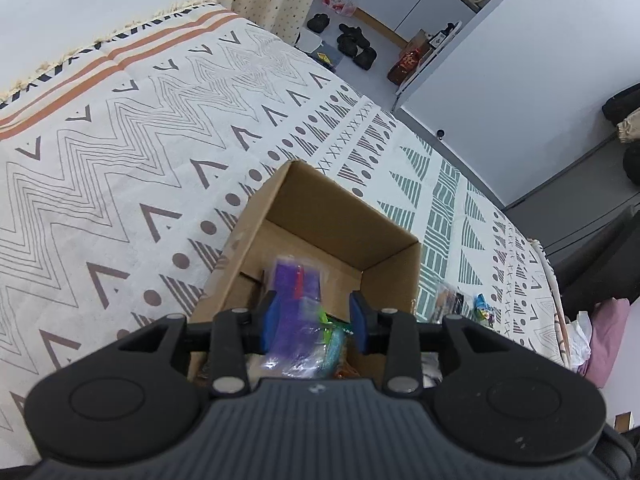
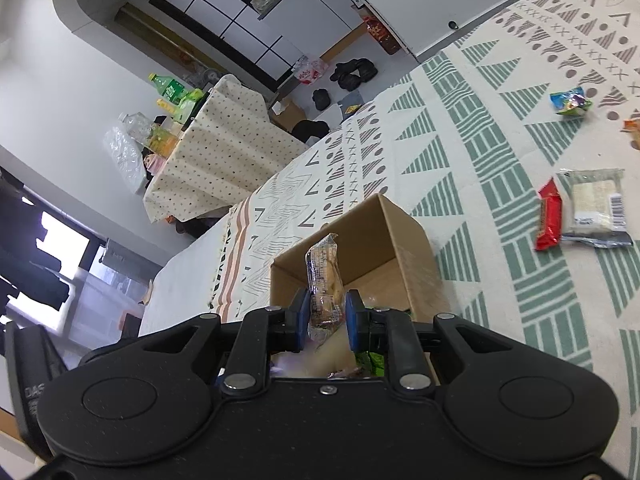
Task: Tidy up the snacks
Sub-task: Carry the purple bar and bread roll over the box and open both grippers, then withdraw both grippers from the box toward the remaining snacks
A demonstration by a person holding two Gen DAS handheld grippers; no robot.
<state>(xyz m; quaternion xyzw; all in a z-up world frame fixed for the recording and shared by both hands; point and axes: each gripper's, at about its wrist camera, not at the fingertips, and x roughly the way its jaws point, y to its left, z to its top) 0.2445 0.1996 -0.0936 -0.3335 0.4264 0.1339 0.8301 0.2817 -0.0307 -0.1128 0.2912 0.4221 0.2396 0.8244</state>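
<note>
Right gripper (image 2: 327,316) fingers clench a clear-wrapped biscuit packet (image 2: 323,280) over the brown cardboard box (image 2: 404,236); left gripper (image 1: 316,316) fingers stand released around a blurred purple packet (image 1: 292,300) at six o'clock.

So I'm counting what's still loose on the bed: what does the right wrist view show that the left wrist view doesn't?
Only the right wrist view: the right gripper shut on a clear cracker packet, plus a red bar and a pale clear-wrapped snack on the bedspread.

Only the left wrist view: the left gripper, jaws apart, with a blurred purple packet between them over the box.

Both: the open cardboard box and a small blue packet.
</note>
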